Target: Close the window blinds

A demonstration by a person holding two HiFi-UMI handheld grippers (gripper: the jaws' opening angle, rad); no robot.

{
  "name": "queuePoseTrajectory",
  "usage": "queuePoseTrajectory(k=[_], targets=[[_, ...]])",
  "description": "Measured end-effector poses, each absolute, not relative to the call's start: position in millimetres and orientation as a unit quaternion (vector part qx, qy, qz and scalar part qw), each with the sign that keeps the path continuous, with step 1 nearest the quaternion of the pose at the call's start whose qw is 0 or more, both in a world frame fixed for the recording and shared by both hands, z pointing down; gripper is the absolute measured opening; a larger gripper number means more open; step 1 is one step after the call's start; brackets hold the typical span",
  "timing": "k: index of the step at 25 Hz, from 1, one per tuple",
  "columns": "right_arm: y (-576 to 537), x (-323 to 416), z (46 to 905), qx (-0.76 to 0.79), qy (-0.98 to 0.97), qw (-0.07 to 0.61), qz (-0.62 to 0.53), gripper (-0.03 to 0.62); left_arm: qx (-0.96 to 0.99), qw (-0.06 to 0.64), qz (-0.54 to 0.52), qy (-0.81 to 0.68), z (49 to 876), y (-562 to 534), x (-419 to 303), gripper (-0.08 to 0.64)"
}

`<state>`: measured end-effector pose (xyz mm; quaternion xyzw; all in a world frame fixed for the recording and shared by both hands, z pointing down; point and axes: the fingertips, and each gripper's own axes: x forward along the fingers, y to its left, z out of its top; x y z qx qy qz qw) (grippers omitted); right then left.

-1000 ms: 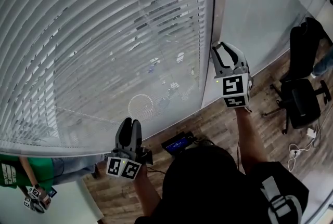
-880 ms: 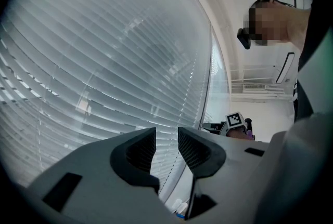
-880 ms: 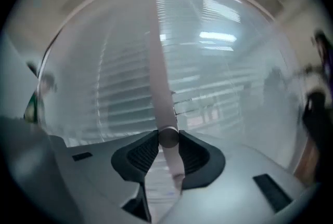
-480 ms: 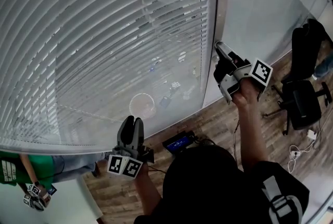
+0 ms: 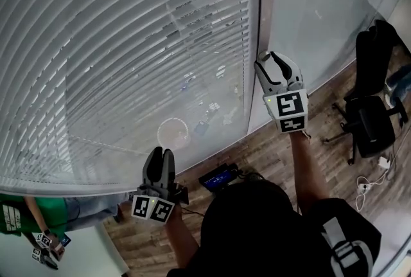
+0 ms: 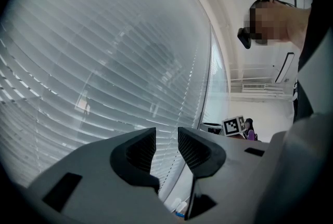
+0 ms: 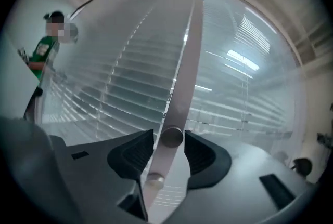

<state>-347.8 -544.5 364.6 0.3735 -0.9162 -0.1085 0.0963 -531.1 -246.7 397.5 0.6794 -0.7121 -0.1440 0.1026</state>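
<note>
Venetian blinds (image 5: 128, 57) fill the big left pane. The slats are still angled and the street below shows through the gaps. A second set of blinds (image 5: 321, 6) covers the right pane, with a pale window mullion (image 5: 263, 12) between the two. Below is a wood plank floor (image 5: 276, 150).

A black office chair (image 5: 374, 125) sits far right. A person in a green shirt (image 5: 19, 218) is at lower left. A dark device with a blue screen (image 5: 219, 176) lies on the floor by the glass.

Right gripper (image 5: 273, 62) is raised at the mullion. In the right gripper view, the right gripper (image 7: 169, 137) has the blinds' pale tilt wand (image 7: 182, 82) running down between its jaws. The wand's round end cap (image 7: 171, 137) sits level with the pads. The jaws have just been opening. They now stand released, with a gap showing on the left side of the wand, so there's no clamp on it.

Left gripper (image 5: 160, 157) is low, near the bottom edge of the left blinds. In its own view (image 6: 166, 137) the jaws sit slightly apart with a narrow slot and nothing between them, aimed at the slats.
</note>
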Motion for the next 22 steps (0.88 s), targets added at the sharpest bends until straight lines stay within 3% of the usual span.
queuePoseTrajectory(k=[2, 4, 6, 8, 11, 13, 17, 22], targets=[[-548, -345, 363, 0.394, -0.896, 0.126, -0.158, 0.182, 0.681, 0.103, -0.144, -0.710, 398, -249, -529, 0.143], [-549, -343, 364, 0.403, -0.886, 0.142, -0.178, 0.132, 0.681, 0.103, -0.145, -0.711, 399, -247, -530, 0.143], [-548, -343, 366, 0.400, -0.898, 0.128, -0.133, 0.130, 0.678, 0.103, -0.146, -0.713, 400, -244, -532, 0.143], [-551, -340, 369, 0.374, -0.925, 0.058, 0.022, 0.130, 0.677, 0.104, -0.146, -0.714, 400, -244, -533, 0.143], [-559, -335, 370, 0.268, -0.883, -0.115, 0.369, 0.129, 0.677, 0.104, -0.146, -0.714, 398, -247, -531, 0.143], [-561, -334, 372, 0.214, -0.824, -0.183, 0.492, 0.129, 0.679, 0.105, -0.145, -0.712, 398, -249, -531, 0.143], [-560, -337, 372, 0.196, -0.820, -0.199, 0.500, 0.129, 0.682, 0.105, -0.147, -0.709, 400, -250, -532, 0.143], [-551, -338, 361, 0.225, -0.888, -0.156, 0.371, 0.132, 0.682, 0.107, -0.145, -0.709, 400, -250, -532, 0.143]])
